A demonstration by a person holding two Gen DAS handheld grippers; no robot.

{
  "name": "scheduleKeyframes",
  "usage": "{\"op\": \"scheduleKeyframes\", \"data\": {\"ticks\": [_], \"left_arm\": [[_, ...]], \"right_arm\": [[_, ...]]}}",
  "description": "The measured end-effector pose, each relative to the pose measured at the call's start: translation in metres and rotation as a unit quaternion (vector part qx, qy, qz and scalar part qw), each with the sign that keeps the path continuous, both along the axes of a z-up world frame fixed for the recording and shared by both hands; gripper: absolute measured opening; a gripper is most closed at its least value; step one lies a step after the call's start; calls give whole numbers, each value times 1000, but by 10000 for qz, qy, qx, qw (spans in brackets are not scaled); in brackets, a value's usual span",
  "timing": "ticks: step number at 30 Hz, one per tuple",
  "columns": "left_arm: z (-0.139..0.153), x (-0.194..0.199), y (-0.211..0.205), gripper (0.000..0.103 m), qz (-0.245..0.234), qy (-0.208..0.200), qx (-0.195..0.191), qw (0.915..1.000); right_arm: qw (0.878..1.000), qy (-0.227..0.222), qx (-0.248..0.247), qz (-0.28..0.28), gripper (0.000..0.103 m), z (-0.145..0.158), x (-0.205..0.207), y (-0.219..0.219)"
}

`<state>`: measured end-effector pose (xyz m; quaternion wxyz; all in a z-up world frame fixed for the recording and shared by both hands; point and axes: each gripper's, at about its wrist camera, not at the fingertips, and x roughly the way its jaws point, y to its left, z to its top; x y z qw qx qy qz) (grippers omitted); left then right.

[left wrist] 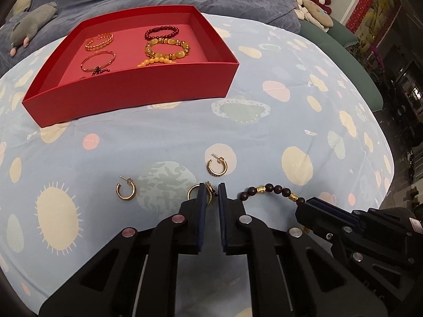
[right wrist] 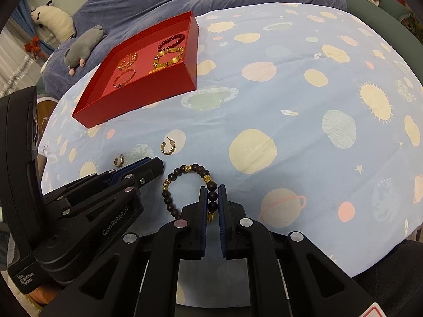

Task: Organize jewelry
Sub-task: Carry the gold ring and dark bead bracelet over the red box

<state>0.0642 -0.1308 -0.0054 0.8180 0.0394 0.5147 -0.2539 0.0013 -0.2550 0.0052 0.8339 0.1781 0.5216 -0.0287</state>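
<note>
Left wrist view is showing a bedsheet (left wrist: 158, 137) printed with planets, and on it the red box (left wrist: 148, 84) is sitting well away from both grippers, already holding several bracelets. Nearer, the dark bead bracelet (right wrist: 185, 177) is lying on the sheet with one side running up between the pads of the right gripper (right wrist: 212, 198); its jaws are standing nearly closed and are pinching the beads. Because only a bead or two is being squeezed, I judge that the round beads could roll out of the pads on a lift, or the loose loop could swing and drag across the sheet.

Smaller still, the left gripper (left wrist: 212, 194) is pressing its almost closed jaws onto a gold hoop earring (left wrist: 208, 194), which is showing between the pad tips. That hold is looking thin and near the tips, so the earring may be twisting free or snagging the cloth. Two more earrings, one (left wrist: 217, 167) just ahead and one (left wrist: 126, 191) off to the left, are lying loose and could be knocked aside.
</note>
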Motion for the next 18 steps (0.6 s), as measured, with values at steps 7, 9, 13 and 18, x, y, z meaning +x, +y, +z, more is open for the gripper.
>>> {"op": "scheduleKeyframes", "data": {"ticks": [7, 9, 13, 18], "left_arm": [[13, -6, 22, 8, 179, 38, -91, 9998], [18, -7, 31, 8, 246, 45, -97, 9996], [30, -4, 53, 8, 461, 68, -92, 9989], [53, 9, 83, 8, 701, -63, -116, 9974]], "right_arm": [[9999, -135, -18, 72, 8, 14, 2, 7], [9997, -209, -23, 124, 8, 22, 3, 11], [9989, -400, -22, 237, 8, 42, 10, 20], [9967, -693, -111, 399, 8, 71, 27, 31]]}}
